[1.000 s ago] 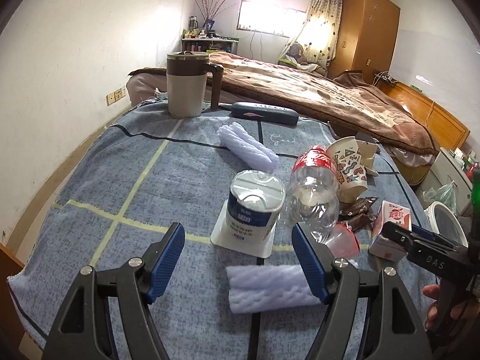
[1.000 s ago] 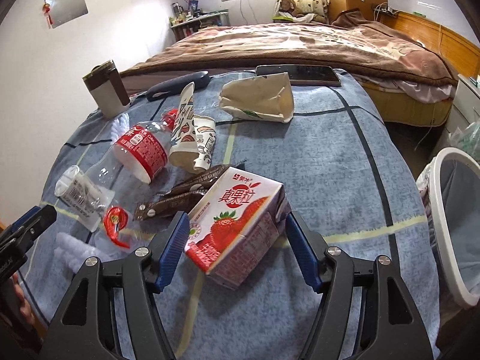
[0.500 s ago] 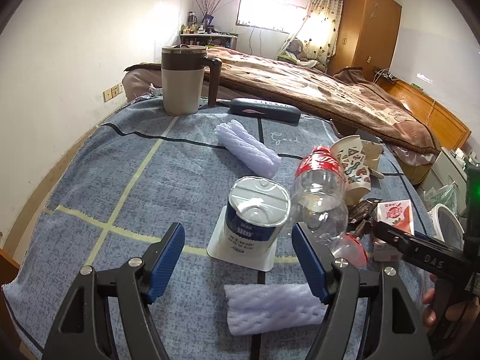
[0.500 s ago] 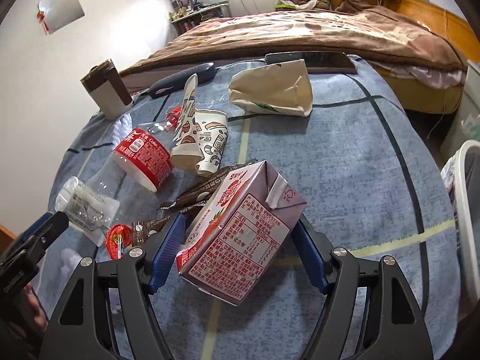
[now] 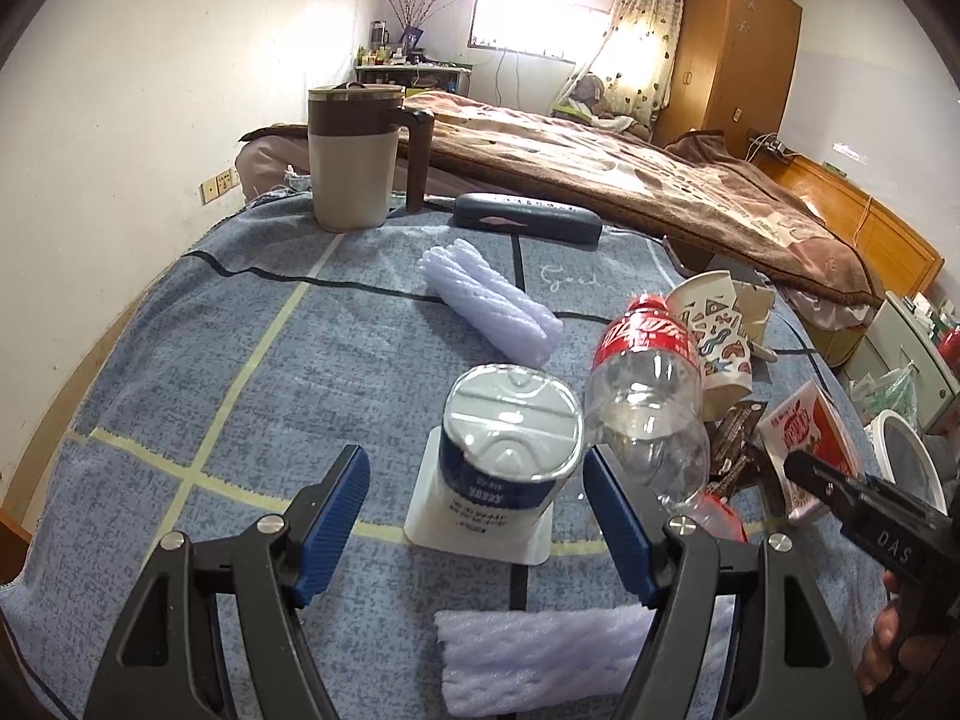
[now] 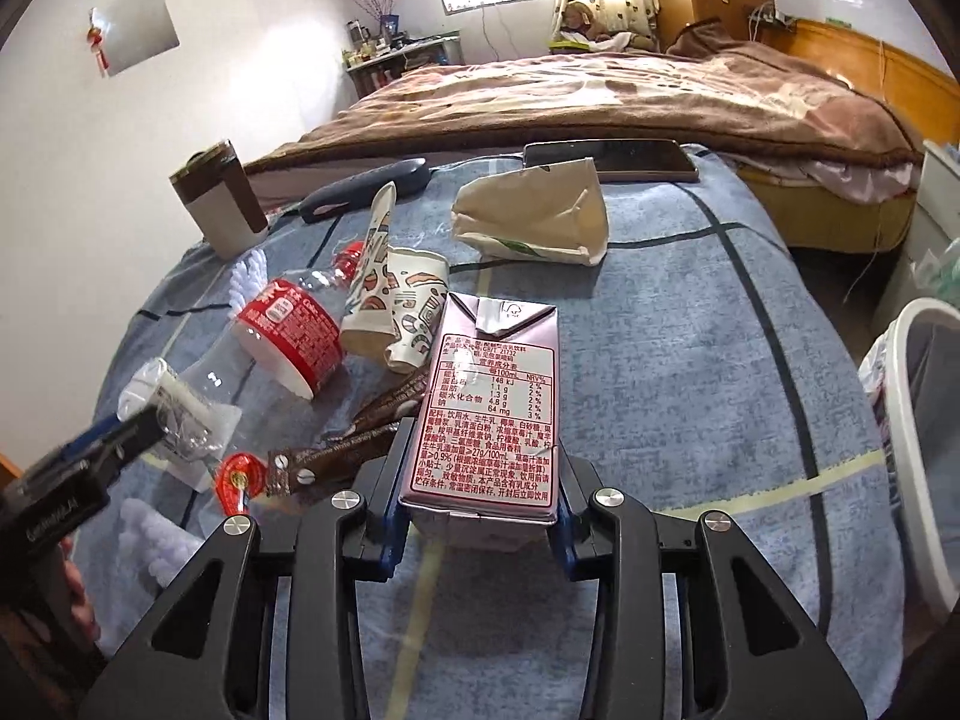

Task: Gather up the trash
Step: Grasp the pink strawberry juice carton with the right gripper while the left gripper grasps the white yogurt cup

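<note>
Both grippers are pointing steeply down at the blue checked tablecloth (image 5: 180, 360). The right gripper (image 6: 478, 519) has just been closing and is now pinching the pink strawberry milk carton (image 6: 489, 414). The left gripper (image 5: 477, 519) is hanging with fingers apart around the white lidded tub (image 5: 507, 456), not touching it.

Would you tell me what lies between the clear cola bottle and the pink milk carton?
In the right wrist view, brown snack wrappers lie between the cola bottle and the milk carton that the right gripper clamps.
</note>
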